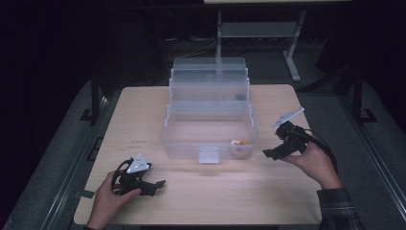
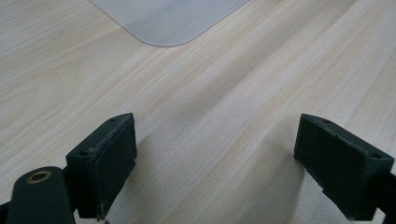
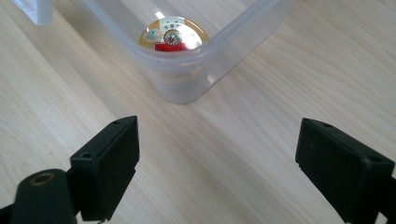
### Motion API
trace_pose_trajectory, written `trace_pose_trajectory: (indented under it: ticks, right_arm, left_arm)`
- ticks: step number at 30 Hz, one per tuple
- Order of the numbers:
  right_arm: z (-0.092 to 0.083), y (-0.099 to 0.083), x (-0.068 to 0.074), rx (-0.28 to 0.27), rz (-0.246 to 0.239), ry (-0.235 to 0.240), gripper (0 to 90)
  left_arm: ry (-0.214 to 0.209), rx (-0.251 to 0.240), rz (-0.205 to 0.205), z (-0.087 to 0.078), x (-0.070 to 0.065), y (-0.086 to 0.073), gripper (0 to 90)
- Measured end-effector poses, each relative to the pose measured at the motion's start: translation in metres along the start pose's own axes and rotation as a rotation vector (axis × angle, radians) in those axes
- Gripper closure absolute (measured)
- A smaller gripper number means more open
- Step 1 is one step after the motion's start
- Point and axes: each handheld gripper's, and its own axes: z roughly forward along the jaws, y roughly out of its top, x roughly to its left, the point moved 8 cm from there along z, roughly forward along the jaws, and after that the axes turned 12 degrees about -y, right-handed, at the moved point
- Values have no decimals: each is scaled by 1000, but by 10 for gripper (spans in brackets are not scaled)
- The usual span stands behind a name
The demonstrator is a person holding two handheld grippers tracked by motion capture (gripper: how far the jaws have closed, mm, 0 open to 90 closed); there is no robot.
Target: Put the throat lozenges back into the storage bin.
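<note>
Gold-labelled round container (image 3: 173,37) is lying flat, label facing up, in the near right corner of the clear plastic organizer box (image 1: 209,125); being round, it shows no long axis. The right gripper view is showing its label, which the high view is blurring. The right gripper (image 1: 271,153) is hovering at the box's four o'clock, jaws wide, holding nothing. The left gripper (image 1: 158,184) is resting at seven o'clock, also wide and empty.
</note>
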Motion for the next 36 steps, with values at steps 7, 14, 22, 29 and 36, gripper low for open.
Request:
trace_pose_trajectory:
  ticks: [7,14,22,29,36]
  right_arm:
    - [4,-16,0,-33,34,-3,133]
    - [8,-31,1,-58,61,-17,133]
    - [12,-48,4,-84,85,-23,134]
    - [14,-61,3,-115,99,-36,133]
    - [16,-76,5,-136,131,-35,134]
  left_arm:
    - [0,1,1,0,0,0,121]
    - [0,0,-1,0,0,0,121]
    - [0,-3,0,0,0,0,121]
    - [0,-3,0,0,0,0,121]
    - [0,-2,1,0,0,0,122]
